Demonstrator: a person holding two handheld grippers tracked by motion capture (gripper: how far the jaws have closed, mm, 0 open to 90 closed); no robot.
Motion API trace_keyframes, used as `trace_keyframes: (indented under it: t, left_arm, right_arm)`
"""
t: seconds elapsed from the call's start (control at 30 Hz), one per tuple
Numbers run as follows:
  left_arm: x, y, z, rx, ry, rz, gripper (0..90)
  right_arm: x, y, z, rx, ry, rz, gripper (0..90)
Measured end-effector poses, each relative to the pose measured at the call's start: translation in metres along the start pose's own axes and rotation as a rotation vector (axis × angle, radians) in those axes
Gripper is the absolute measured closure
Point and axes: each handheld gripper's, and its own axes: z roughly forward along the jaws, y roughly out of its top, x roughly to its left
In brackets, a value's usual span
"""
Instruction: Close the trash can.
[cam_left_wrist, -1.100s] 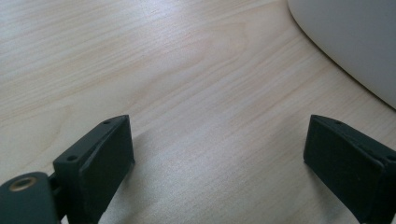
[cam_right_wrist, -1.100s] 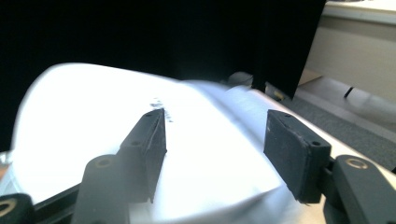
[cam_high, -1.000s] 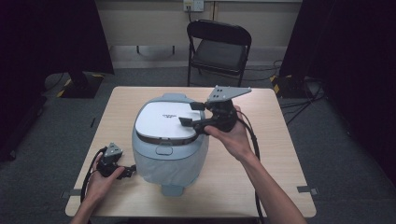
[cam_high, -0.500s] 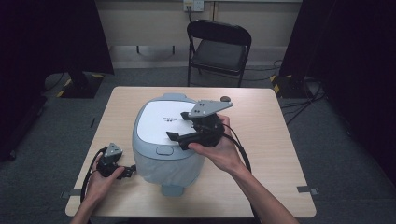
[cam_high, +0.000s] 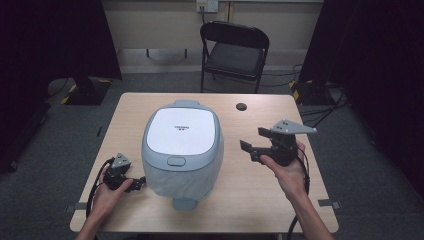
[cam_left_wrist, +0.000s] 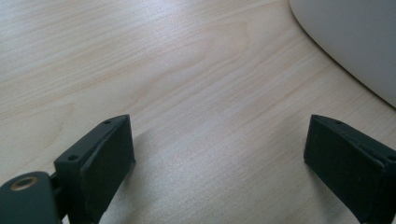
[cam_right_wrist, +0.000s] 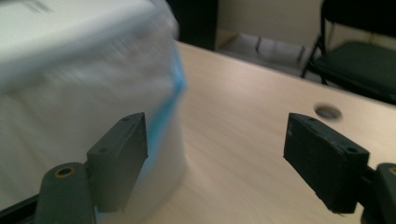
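Note:
A pale blue-grey rice cooker (cam_high: 182, 147) with a white lid stands shut in the middle of the wooden table (cam_high: 260, 195). My right gripper (cam_high: 252, 145) is held above the table to the cooker's right, open and empty, jaws pointing left at the cooker. In the right gripper view the cooker's side (cam_right_wrist: 70, 88) is blurred at left, with open table between the jaws. My left gripper (cam_high: 140, 182) rests low at the cooker's front left, open and empty. In the left gripper view bare wood lies between its jaws and the cooker's base (cam_left_wrist: 355, 42) curves in at top right.
A round cable hole (cam_high: 242, 106) sits in the table behind the right gripper. A black folding chair (cam_high: 234, 52) stands beyond the far edge. Dark curtains hang at both sides. Cables trail from both grippers off the near edge.
My right gripper has come off the cooker's lid and swung right and down, to the cooker's right side. The left gripper has stayed put.

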Motion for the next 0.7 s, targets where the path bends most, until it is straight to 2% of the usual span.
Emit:
trace_keyframes:
  t: [0.1, 0.17, 0.27, 0.33, 0.37, 0.47, 0.53, 0.63, 0.7]
  left_arm:
    - [0.0, 0.0, 0.0, 0.0, 0.0, -0.001, 8.0]
    - [0.0, 0.0, 0.0, 0.0, 0.001, -0.001, 8.0]
    - [0.0, 0.0, 0.0, 0.0, 0.001, -0.001, 8.0]
    - [0.0, 0.0, 0.0, 0.0, 0.001, -0.001, 8.0]
    - [0.0, 0.0, 0.0, 0.0, -0.001, -0.003, 7.9]
    - [0.0, 0.0, 0.0, 0.0, 0.001, -0.001, 7.9]
    - [0.0, 0.0, 0.0, 0.0, 0.0, -0.002, 7.9]
    - [0.0, 0.0, 0.0, 0.0, 0.0, -0.002, 8.0]
    - [0.0, 0.0, 0.0, 0.0, 0.0, -0.001, 8.0]
  right_arm:
    - [-0.022, -0.038, 0.005, 0.072, -0.066, 0.049, 20.1]
    - [-0.036, -0.065, 0.008, 0.101, -0.092, 0.101, 20.3]
    - [-0.053, -0.102, 0.015, 0.174, -0.156, 0.111, 20.7]
    - [-0.063, -0.124, 0.02, 0.219, -0.17, 0.15, 20.8]
    - [-0.066, -0.132, 0.022, 0.243, -0.187, 0.152, 20.9]
    - [-0.071, -0.152, 0.026, 0.299, -0.224, 0.166, 20.7]
    - [-0.072, -0.157, 0.029, 0.338, -0.265, 0.148, 19.7]
    - [-0.071, -0.161, 0.03, 0.331, -0.294, 0.106, 19.8]
    - [-0.07, -0.162, 0.031, 0.318, -0.304, 0.105, 18.1]
